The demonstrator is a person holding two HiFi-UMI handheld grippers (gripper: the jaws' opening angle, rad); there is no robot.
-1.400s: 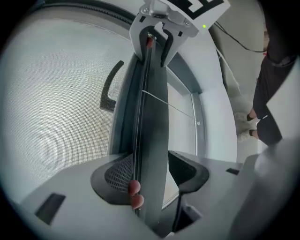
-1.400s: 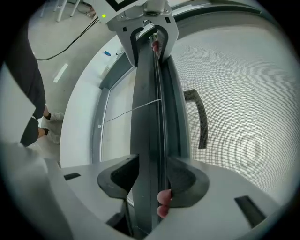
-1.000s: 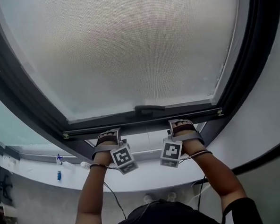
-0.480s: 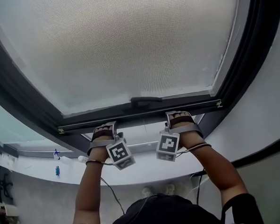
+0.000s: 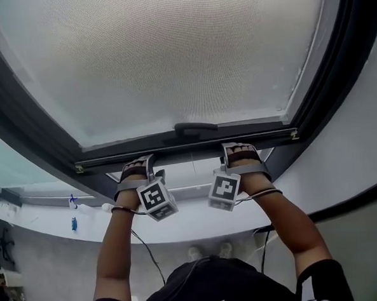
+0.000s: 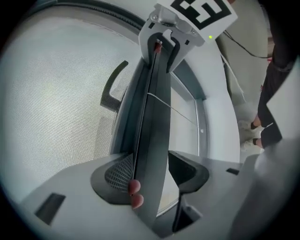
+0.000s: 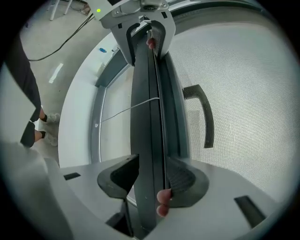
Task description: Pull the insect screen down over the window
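Observation:
The insect screen's grey mesh [image 5: 170, 59] fills the window. Its dark bottom bar [image 5: 188, 150] runs across the middle, with a dark handle [image 5: 195, 127] just above it. My left gripper [image 5: 139, 169] holds the bar left of the handle and my right gripper [image 5: 239, 153] holds it to the right. In the left gripper view the bar [image 6: 152, 117] passes between the jaws of the left gripper [image 6: 150, 171], which is shut on it. The right gripper view shows the right gripper [image 7: 152, 176] shut on the bar [image 7: 147, 122] the same way. A person's fingertips show beside each pad.
The dark window frame [image 5: 337, 74] surrounds the screen. Below the bar is a strip of uncovered glass [image 5: 190, 178], then a white sill [image 5: 200, 232]. Small blue objects [image 5: 73, 224] stand on the sill at the left. Cables hang from both wrists; shoes [image 5: 207, 248] show on the floor.
Bar, hands, sill and floor all sit a little higher in the head view than before. Both grippers keep the same hold on the bar.

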